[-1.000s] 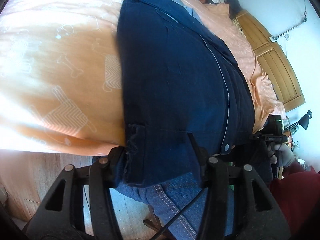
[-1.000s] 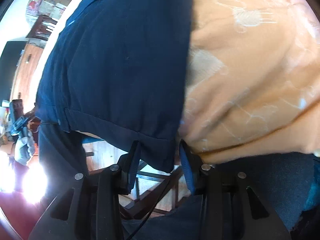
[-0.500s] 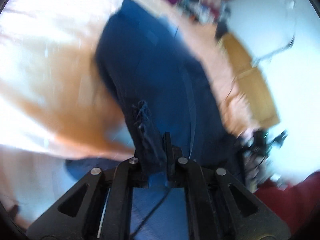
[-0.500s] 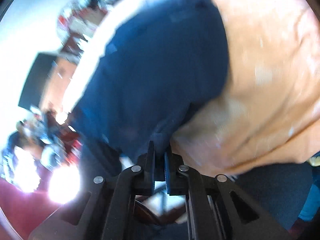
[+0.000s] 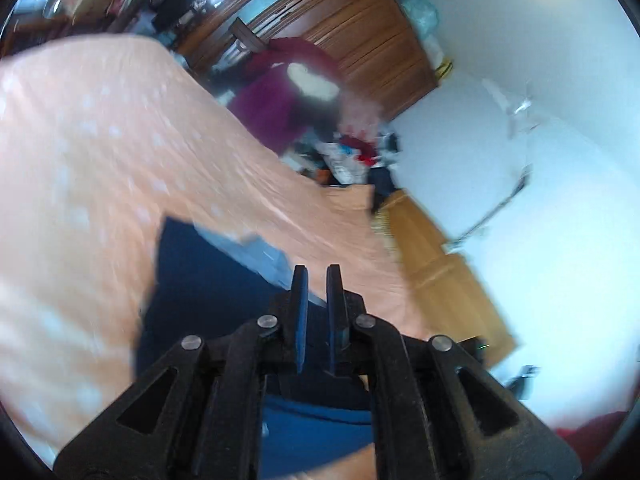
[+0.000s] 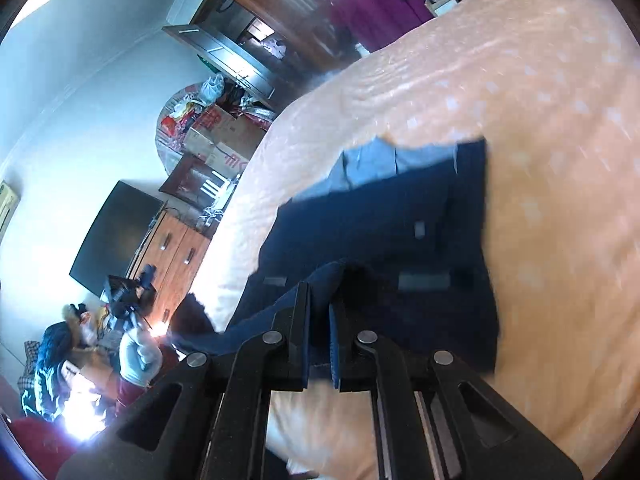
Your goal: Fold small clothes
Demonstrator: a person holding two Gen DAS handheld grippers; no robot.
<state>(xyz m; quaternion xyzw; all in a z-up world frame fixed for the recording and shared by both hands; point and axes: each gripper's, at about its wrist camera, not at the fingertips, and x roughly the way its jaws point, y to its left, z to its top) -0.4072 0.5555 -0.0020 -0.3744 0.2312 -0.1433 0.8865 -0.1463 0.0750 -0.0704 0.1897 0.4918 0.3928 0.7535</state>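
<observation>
From your left wrist camera, your left gripper [image 5: 317,276] has its jaws drawn close together, and the picture is blurred; the dark navy garment [image 5: 208,280] lies on the orange bedspread [image 5: 100,152] just ahead of and below the fingers, its cloth running under the gripper and seemingly pinched low between the pads, though the tips stand bare. A pale blue inner layer [image 5: 256,252] shows at the garment's far edge, just left of the fingertips. From your right wrist camera, your right gripper [image 6: 319,300] is clamped on a raised fold of the same navy garment [image 6: 400,232], which bunches up between the two pads. The rest of the garment spreads ahead and to the right over the bedspread [image 6: 540,100], with the pale blue layer [image 6: 372,164] at its far end.
</observation>
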